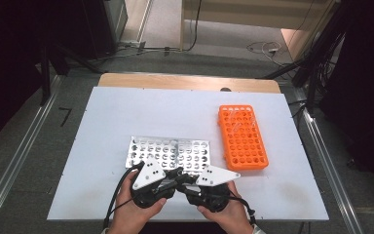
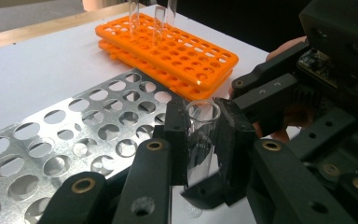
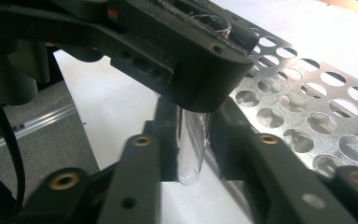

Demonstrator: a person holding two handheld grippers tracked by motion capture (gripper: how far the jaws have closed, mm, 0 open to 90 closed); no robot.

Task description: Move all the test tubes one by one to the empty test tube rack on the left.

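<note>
**A:** Test tube (image 2: 202, 140) status? Looks like both grippers are on it.

**B:** Yep. Left gripper (image 2: 204, 135) is clamped on the upright glass just under its open rim. Right gripper (image 3: 192, 140) has it between its jaws lower down, pads maybe just off the glass, can't tell.

**A:** Where on the table?

**B:** Near edge, about 6 o'clock. Metal rack (image 1: 168, 152) sits right behind the grippers at 12, orange rack (image 1: 242, 137) out at 2 with a couple of tubes (image 2: 158, 21) standing in it.

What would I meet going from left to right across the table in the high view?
Metal rack → orange rack. In front of them, nearer the person: left gripper → right gripper, meeting over a glass tube.
</note>
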